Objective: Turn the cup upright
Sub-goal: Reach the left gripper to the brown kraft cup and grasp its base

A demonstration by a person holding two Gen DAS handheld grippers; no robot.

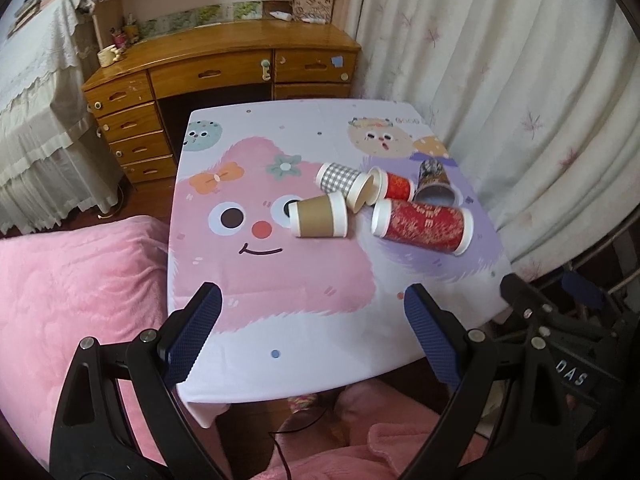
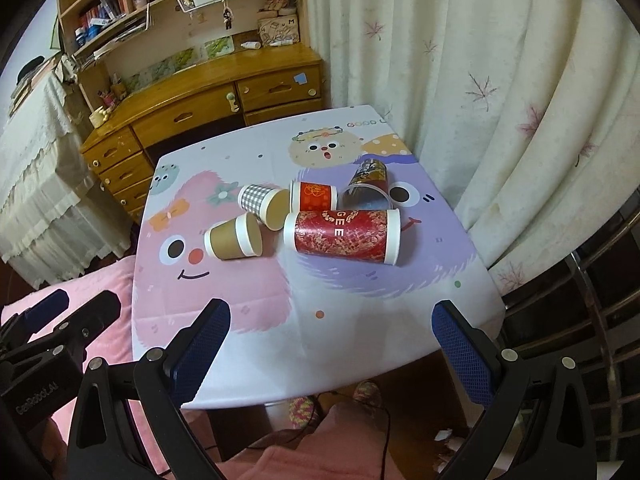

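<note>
Several paper cups lie on their sides in a cluster on the small table (image 1: 280, 340) (image 2: 360, 320). A brown cup (image 1: 319, 216) (image 2: 233, 238) lies nearest the left. A large red patterned cup (image 1: 422, 227) (image 2: 342, 235) lies to its right. Behind them lie a grey checked cup (image 1: 340, 177) (image 2: 260, 202), a small red cup (image 1: 394, 185) (image 2: 316, 196) and a dark patterned cup (image 1: 432, 180) (image 2: 366, 184). My left gripper (image 1: 312, 312) and right gripper (image 2: 332, 328) are both open and empty, above the table's near edge, well short of the cups.
A cartoon tablecloth covers the table. A wooden desk with drawers (image 1: 216, 72) (image 2: 200, 108) stands behind it. A curtain (image 1: 500, 80) (image 2: 480, 80) hangs at the right. A pink blanket (image 1: 72, 300) lies at the left. The right gripper's body (image 1: 560, 340) shows at the left view's right edge.
</note>
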